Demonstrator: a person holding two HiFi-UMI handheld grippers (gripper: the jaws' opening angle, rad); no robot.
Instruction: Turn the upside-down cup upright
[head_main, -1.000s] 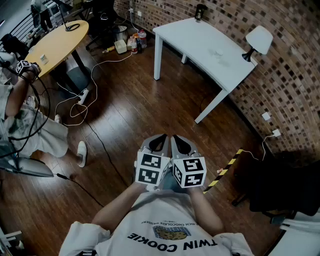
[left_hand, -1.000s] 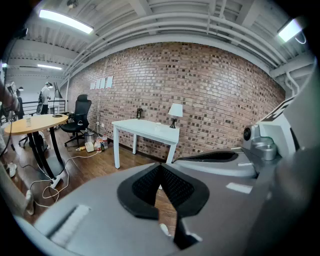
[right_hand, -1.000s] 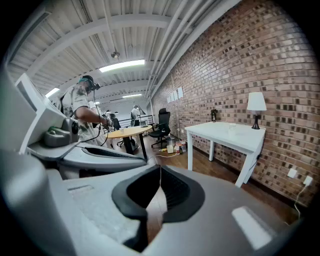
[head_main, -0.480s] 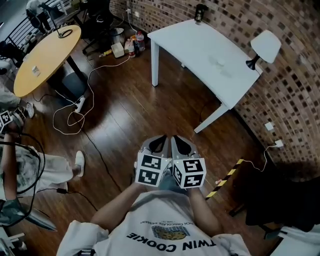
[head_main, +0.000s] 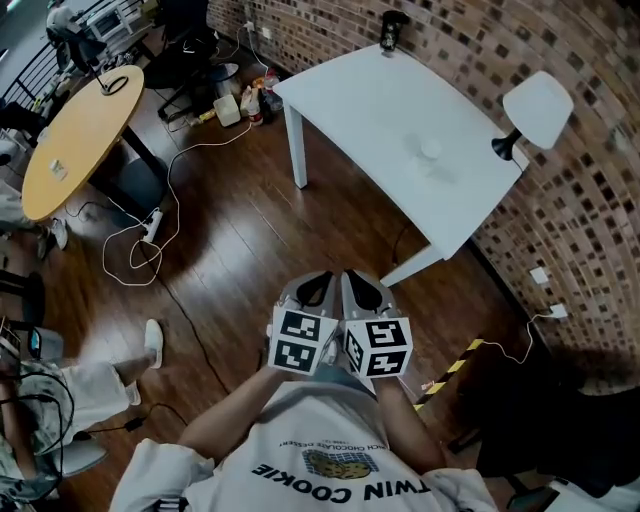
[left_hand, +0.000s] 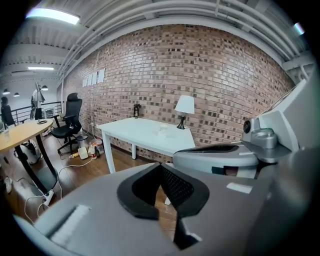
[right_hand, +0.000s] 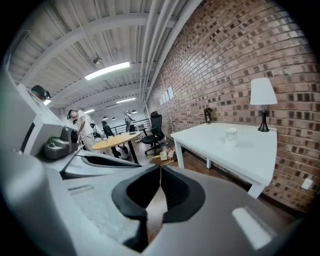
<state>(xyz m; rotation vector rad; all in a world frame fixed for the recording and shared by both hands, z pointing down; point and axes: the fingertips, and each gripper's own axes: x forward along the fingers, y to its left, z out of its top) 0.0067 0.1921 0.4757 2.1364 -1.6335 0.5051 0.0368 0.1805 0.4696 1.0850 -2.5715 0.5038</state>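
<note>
A big brick wall (head_main: 590, 200) runs along a dark wood floor (head_main: 250, 260). A white table (head_main: 360, 90) stands by the wall. A lamp (head_main: 535, 105) stands on it, right by the bricks. The left gripper (head_main: 318, 288) and the right gripper (head_main: 366, 292) are side by side, well apart from the table. Each one's fingers are pressed together with nothing in them. The little cup (right_hand: 231, 135) sits on the white table near the lamp, too small to tell which way up
</note>
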